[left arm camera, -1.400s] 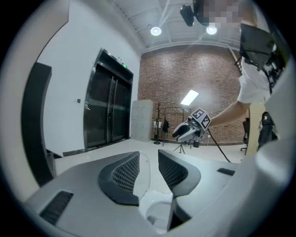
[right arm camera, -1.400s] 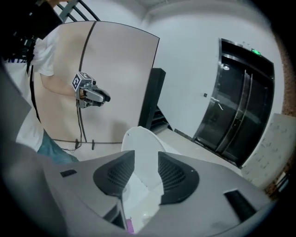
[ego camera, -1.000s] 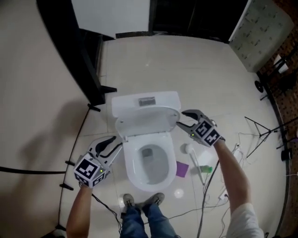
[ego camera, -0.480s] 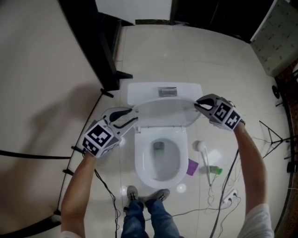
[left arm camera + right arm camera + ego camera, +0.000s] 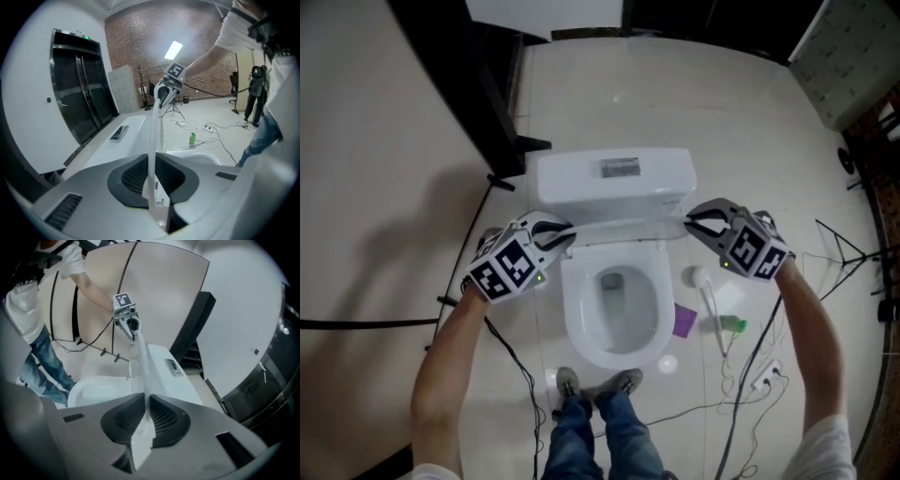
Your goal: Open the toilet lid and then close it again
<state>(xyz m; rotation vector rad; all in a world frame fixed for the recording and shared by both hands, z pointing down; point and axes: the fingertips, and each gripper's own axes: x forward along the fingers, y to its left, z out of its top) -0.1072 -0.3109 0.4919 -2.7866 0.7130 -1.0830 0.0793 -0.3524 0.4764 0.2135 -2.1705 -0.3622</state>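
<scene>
Toilet lid (image 5: 153, 136) shows clamped only in gripper views.

i saw the toilet lid (image 5: 623, 228) standing nearly upright at frame centre, a thin white edge just below the tank (image 5: 572, 178). my left gripper (image 5: 562, 232) pinched its left end and my right gripper (image 5: 692, 223) its right end, both jaws having just closed. the bowl (image 5: 579, 323) lay open beneath.

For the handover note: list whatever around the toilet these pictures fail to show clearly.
- Toilet lid faces: every view meets it edge-on.
- Flush plate markings: head view, too small.
- White items beside the green bottle: head view, too small.
- Person's legs: head view, cut by bottom edge.
</scene>
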